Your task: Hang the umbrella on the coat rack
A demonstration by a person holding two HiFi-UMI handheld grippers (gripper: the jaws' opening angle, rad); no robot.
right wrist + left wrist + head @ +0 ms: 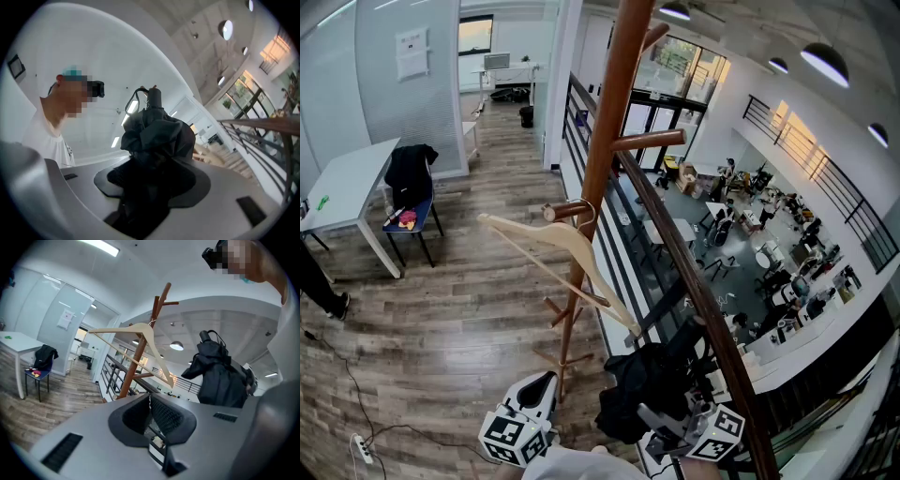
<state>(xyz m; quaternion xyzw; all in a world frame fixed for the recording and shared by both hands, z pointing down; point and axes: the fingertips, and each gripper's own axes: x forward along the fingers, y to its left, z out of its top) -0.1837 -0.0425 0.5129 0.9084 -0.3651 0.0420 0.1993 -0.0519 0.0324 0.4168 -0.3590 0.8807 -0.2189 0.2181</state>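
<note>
A folded black umbrella (639, 386) stands upright in my right gripper (677, 414), low in the head view beside the railing. In the right gripper view the umbrella (157, 136) fills the space between the jaws, and my right gripper (150, 180) is shut on its bundled fabric; a strap loop (135, 101) shows at its top. The wooden coat rack (605, 141) rises ahead, with an empty wooden hanger (562, 246) on one peg. My left gripper (530, 401) is low, left of the rack's base. Its jaws (150, 399) are shut and hold nothing, and the umbrella (220, 376) appears to its right.
A dark railing (694, 286) runs just right of the rack, with an open hall far below beyond it. At the left stand a white table (347, 183) and a chair draped with a black jacket (411, 178). A cable and power strip (361, 448) lie on the wooden floor.
</note>
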